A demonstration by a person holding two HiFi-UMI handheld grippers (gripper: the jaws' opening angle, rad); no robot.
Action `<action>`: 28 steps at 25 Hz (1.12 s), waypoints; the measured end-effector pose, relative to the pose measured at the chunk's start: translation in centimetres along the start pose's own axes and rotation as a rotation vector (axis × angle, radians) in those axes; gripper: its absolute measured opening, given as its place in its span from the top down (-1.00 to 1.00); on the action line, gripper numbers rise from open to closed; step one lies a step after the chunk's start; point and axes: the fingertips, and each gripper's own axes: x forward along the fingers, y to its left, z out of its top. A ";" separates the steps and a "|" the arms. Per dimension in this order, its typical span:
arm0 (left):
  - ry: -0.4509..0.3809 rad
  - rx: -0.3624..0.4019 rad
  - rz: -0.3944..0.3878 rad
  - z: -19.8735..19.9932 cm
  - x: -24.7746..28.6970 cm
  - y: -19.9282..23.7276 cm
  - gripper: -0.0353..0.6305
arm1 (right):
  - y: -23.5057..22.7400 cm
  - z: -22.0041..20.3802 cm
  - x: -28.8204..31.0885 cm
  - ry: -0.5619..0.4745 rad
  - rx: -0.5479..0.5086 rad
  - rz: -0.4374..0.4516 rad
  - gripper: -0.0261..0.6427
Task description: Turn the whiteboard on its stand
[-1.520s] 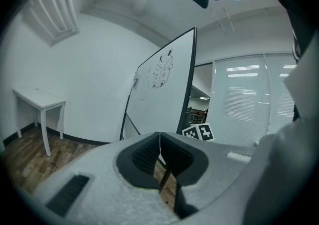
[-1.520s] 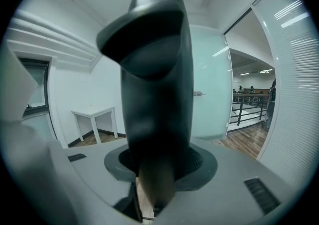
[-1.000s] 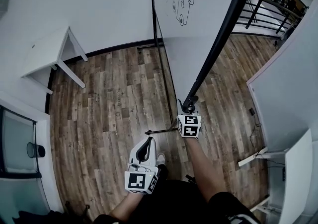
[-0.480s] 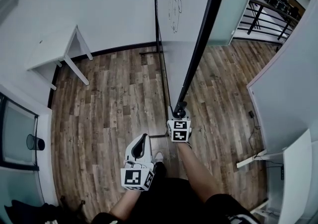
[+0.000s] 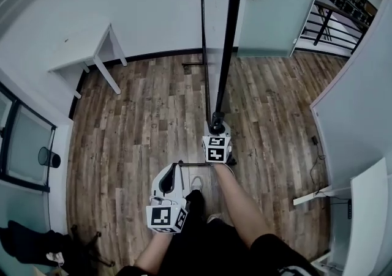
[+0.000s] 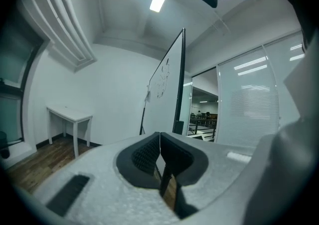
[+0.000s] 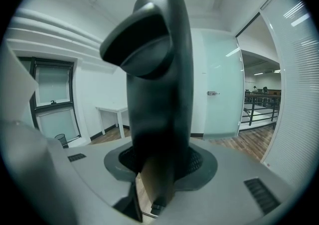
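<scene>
Wood-plank floor (image 5: pixel 141 115), white walls, small white table (image 5: pixel 86 54) at the left wall. Whiteboard (image 5: pixel 232 36) stands on its stand (image 5: pixel 204 48) straight ahead of me, edge-on in the head view (the drawings on its face show only in the left gripper view). My right hand-held gripper (image 5: pixel 216 128) pinches the board's dark frame edge at the end nearest me. My left hand-held gripper (image 5: pixel 177 169) is pressed together on nothing, apart from the board.

The table (image 5: pixel 82 45) stands left of the whiteboard (image 5: pixel 229 36).
</scene>
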 end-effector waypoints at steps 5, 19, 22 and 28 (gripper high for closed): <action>0.001 0.013 0.043 -0.5 -5.1 -1.2 0.84 | 1.0 -1.0 -2.4 -0.012 0.003 0.016 0.45; -0.014 0.017 0.077 0.6 -11.6 -1.1 0.84 | 4.1 -3.3 -7.0 0.012 -0.008 0.020 0.45; -0.016 0.016 0.061 0.7 -12.4 -0.6 0.84 | 4.8 -3.9 -7.9 0.007 -0.014 0.020 0.45; -0.016 0.021 0.014 2.0 -13.5 0.4 0.84 | 6.0 -3.8 -10.0 0.001 -0.023 0.013 0.45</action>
